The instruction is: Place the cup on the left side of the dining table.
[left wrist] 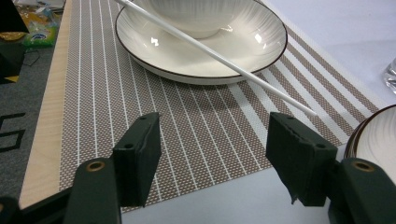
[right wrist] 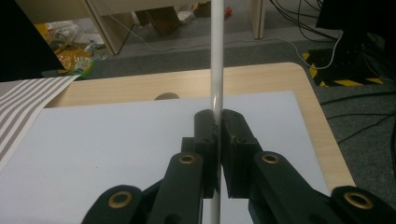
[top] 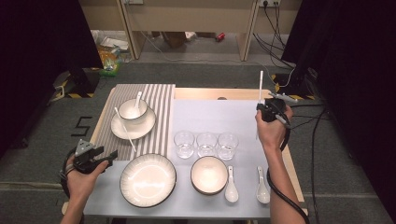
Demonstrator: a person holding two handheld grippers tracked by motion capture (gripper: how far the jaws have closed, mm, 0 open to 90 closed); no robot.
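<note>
Nearest you, along the bottom of the high view, sit a large ribbed plate (top: 148,179), a smaller bowl (top: 208,174) to its right, and two white spoons (top: 231,185) further right on the pale mat (top: 210,116). At lower left, your left gripper (top: 100,158) rests low by the table's near-left corner with its jaws spread and nothing between them; in the left gripper view they frame bare striped placemat (left wrist: 196,135). Mid-frame stand three clear glasses (top: 206,143) in a row. Right of them, your right gripper (top: 266,109) has its jaws pressed together on a white chopstick (top: 259,100), pinching it upright above the mat; the right gripper view shows the stick (right wrist: 216,70) running straight up between the pads. In the upper left, a second chopstick (left wrist: 219,58) lies slanted across a saucer (left wrist: 261,37) that carries a bowl with a spoon (top: 137,100), its tip on the placemat.
</note>
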